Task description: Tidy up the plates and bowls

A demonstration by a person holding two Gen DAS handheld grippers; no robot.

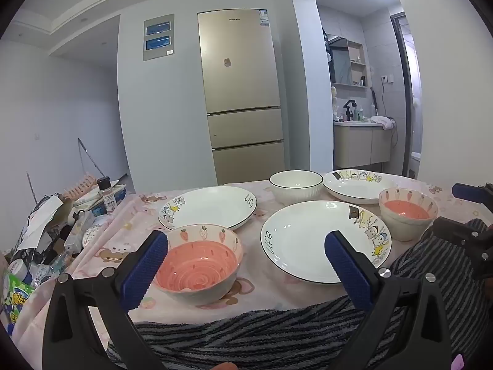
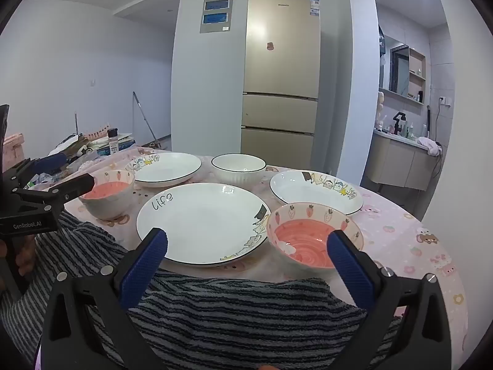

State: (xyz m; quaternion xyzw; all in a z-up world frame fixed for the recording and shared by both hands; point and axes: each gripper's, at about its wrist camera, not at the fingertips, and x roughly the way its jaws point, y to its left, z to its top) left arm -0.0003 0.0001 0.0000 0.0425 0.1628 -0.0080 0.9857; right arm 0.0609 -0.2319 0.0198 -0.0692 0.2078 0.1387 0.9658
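Notably "life" on front plate (image 2: 200, 222).

both grippers (image 1: 246, 248) (image 2: 246, 248): black frames w/ silver screws, blue textured pads (image 2: 144, 265), "genrobot.ai" mark.

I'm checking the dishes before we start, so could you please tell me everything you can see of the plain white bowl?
The white bowl looks like glazed ceramic, white inside and out, with a thin dark line round its rim and vertical ribs on the outer wall. It stands upright and empty on the pink cloth at the far side of the table, between the two far plates. It appears to stand apart from them, though one rim comes close. Neither gripper is near it.
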